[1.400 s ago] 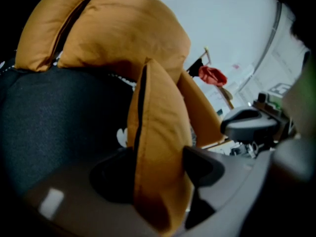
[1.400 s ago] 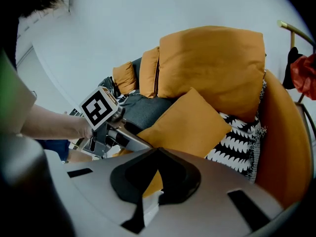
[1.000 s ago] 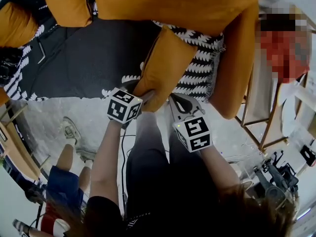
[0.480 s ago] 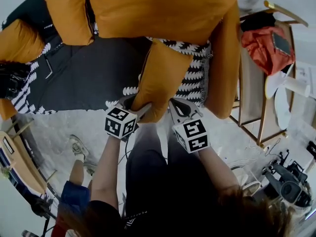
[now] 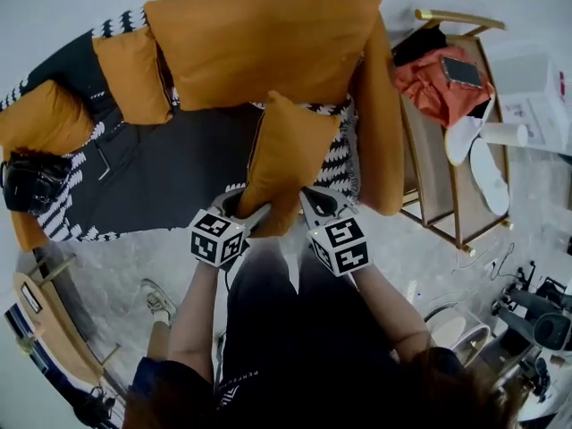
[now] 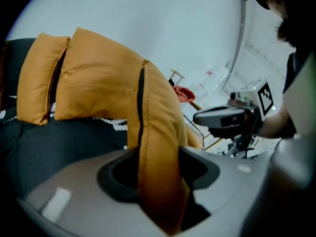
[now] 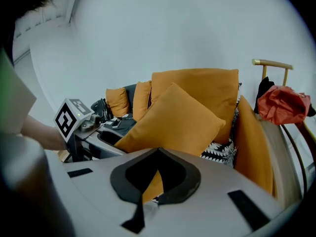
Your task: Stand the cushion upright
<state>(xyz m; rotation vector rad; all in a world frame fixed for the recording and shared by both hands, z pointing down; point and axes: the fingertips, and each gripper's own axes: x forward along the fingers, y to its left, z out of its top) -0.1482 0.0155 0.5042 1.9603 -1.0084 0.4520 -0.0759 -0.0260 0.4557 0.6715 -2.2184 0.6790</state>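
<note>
The small orange cushion (image 5: 290,155) is tilted up off the dark sofa seat (image 5: 161,159), its far corner toward the big back cushion (image 5: 259,47). My left gripper (image 5: 246,206) is shut on its near left edge. In the left gripper view the cushion (image 6: 158,127) bulges edge-on between the jaws of that gripper (image 6: 158,172). My right gripper (image 5: 313,199) holds the near right corner. In the right gripper view its tips (image 7: 158,154) meet with a sliver of orange fabric pinched between them, and the cushion (image 7: 173,117) rises beyond.
An orange armrest (image 5: 380,123) bounds the sofa at the right. Beside it stands a wooden rack (image 5: 442,195) with a red cloth (image 5: 438,74) and white slippers (image 5: 487,172). Smaller orange cushions (image 5: 134,74) and a black bag (image 5: 31,181) are at the left. A shoe (image 5: 159,300) is on the floor.
Both grippers have risen with the cushion's near edge, so it stands steeper than before. The head view has shifted and now takes in the whole sofa.
</note>
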